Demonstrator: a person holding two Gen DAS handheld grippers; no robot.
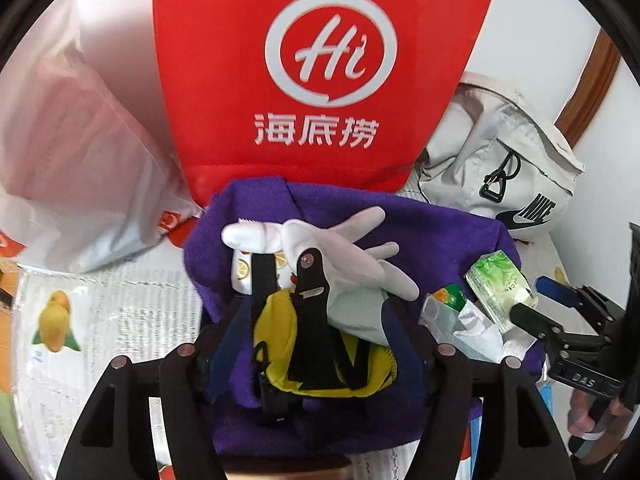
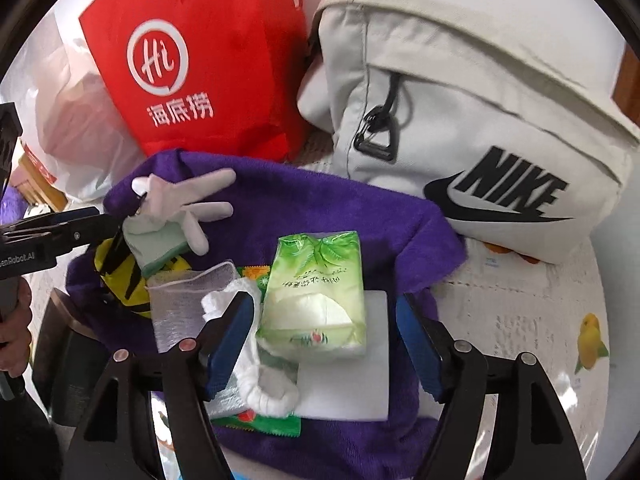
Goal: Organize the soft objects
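A purple towel (image 1: 440, 240) (image 2: 320, 200) holds a heap of soft things. My left gripper (image 1: 316, 340) (image 2: 108, 224) is open, its blue pads on either side of a yellow pouch (image 1: 276, 320) with black straps and the cuff of a white glove (image 1: 360, 248) (image 2: 180, 200). White socks (image 1: 256, 236) lie under the glove. My right gripper (image 2: 324, 340) (image 1: 528, 296) is open too and straddles a green tissue pack (image 2: 316, 300) (image 1: 500, 288), pads clear of its sides. The pack rests on a white pad (image 2: 352, 380), beside a white sock (image 2: 264, 392) and a mesh cloth (image 2: 184, 308).
A red bag (image 1: 320, 80) (image 2: 200, 80) stands behind the towel, with a white plastic bag (image 1: 80, 160) to its left and a grey Nike bag (image 1: 500, 168) (image 2: 480, 120) to its right. A fruit-print tablecloth (image 1: 120, 300) (image 2: 540, 320) covers the table. A hand (image 1: 584, 412) holds each gripper.
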